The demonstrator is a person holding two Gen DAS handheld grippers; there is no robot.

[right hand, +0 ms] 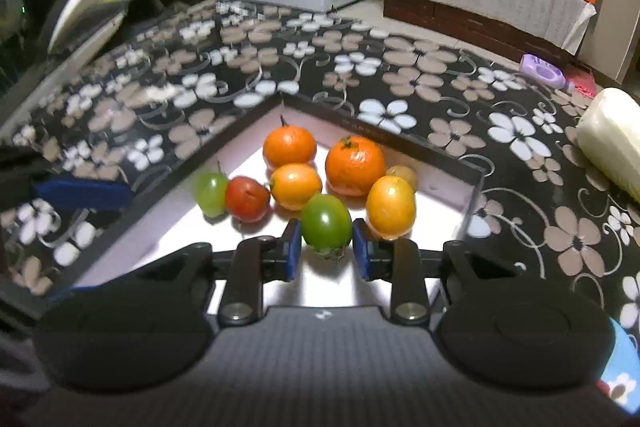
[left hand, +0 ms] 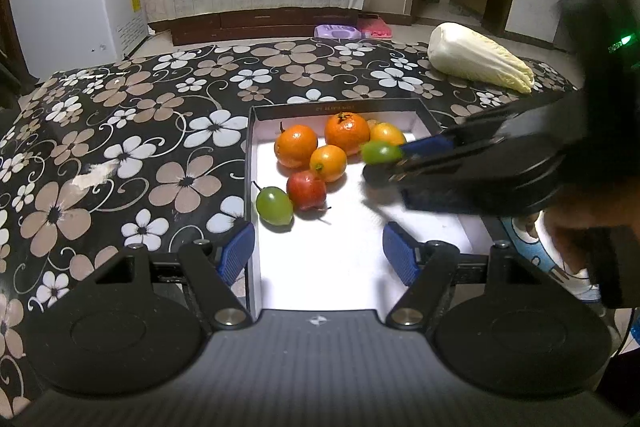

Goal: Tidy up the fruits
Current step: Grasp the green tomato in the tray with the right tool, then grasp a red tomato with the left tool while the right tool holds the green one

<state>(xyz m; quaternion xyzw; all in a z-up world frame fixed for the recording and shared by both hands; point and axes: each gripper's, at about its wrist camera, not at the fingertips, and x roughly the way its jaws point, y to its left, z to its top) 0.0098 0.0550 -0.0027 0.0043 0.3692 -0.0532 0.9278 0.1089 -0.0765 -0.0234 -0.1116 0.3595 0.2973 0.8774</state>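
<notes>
Fruits lie clustered in a shallow white-floored box (left hand: 252, 155) on the flowered tablecloth (left hand: 120, 131): two tangerines (right hand: 354, 165), yellow-orange ones, a red fruit (left hand: 306, 190) and a green grape (left hand: 274, 205); the right gripper (right hand: 326, 247) is clamped on a small green fruit (right hand: 326, 221) just above the box floor (its blue pads press both sides); the left gripper (left hand: 318, 253) stands spread and empty over the box's near edge; gold lettering on the box's far rim is too small to read; a napa cabbage (left hand: 480, 57) lies well apart.

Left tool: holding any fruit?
No, the left tool stands open and empty over the white box; the right tool grips a green fruit.
</notes>
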